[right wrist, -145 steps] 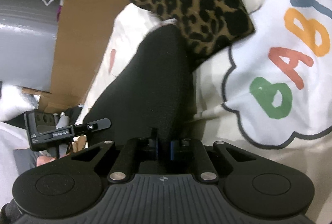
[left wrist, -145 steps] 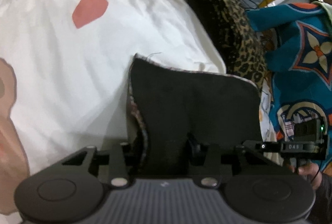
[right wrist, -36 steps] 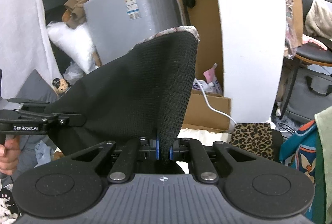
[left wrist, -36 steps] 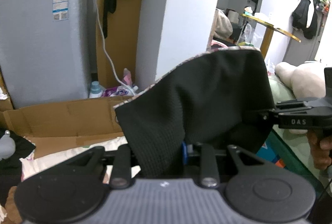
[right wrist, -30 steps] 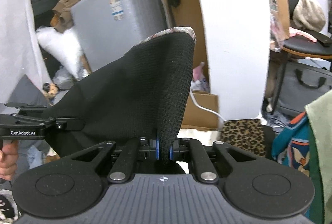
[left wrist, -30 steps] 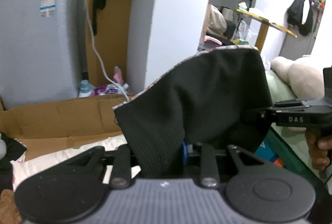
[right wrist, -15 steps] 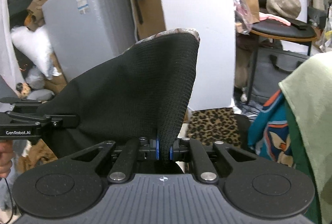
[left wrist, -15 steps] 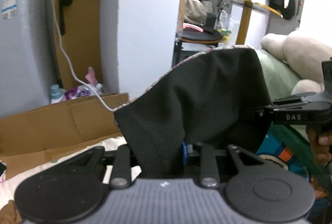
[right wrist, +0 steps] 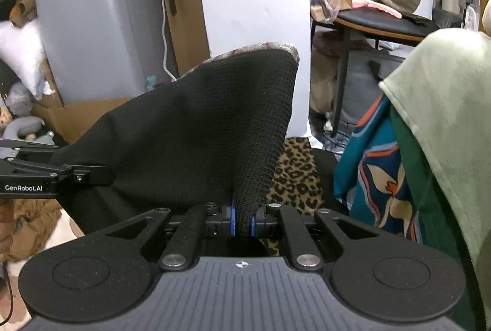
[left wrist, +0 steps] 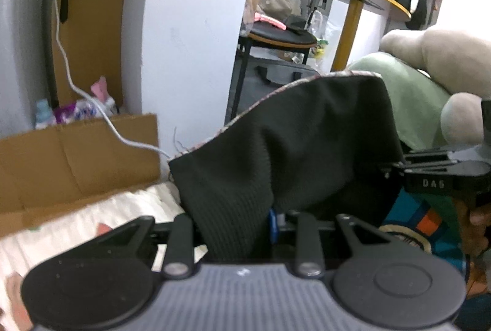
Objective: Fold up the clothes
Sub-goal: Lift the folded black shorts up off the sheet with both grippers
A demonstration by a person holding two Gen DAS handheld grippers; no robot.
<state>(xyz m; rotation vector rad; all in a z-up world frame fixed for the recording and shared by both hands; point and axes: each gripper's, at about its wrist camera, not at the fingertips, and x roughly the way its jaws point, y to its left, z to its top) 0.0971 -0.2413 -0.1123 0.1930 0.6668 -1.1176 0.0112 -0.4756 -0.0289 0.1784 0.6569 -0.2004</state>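
A cluttered room fills both views: a white pillar [right wrist: 254, 24], a grey washing machine [right wrist: 101, 24] with a white cable running down beside it, flattened cardboard [left wrist: 70, 159] along the floor, and a round stool [left wrist: 280, 37] piled with odds and ends. Low in the left wrist view lies a strip of a bed with a white cover [left wrist: 92, 214]; a leopard-print cloth [right wrist: 296, 174] and a teal patterned cloth [right wrist: 377, 177] lie below in the right wrist view, with a pale green cloth [right wrist: 445, 116] draped at the right edge.

The black knitted garment [left wrist: 276, 153] is held up in the air, clear of the bed, stretched between the two tools. The left hand-held gripper [left wrist: 242, 226] is pressed together on one corner of it, the fabric rising straight out from between its fingers. The right hand-held gripper [right wrist: 242, 220] pinches the opposite corner the same way, blue pads tight against the knit. Each tool shows at the side of the other's view, so the garment's long axis runs across from one to the other, with its top hem, edged in a mottled pinkish trim, arching between them. Neither hand is nearer; they share the load evenly.

The cloth looks thick and ribbed, sagging a little in the middle. My guess is the coming move is to lower it flat onto the bed, which lies below and ahead of both tools
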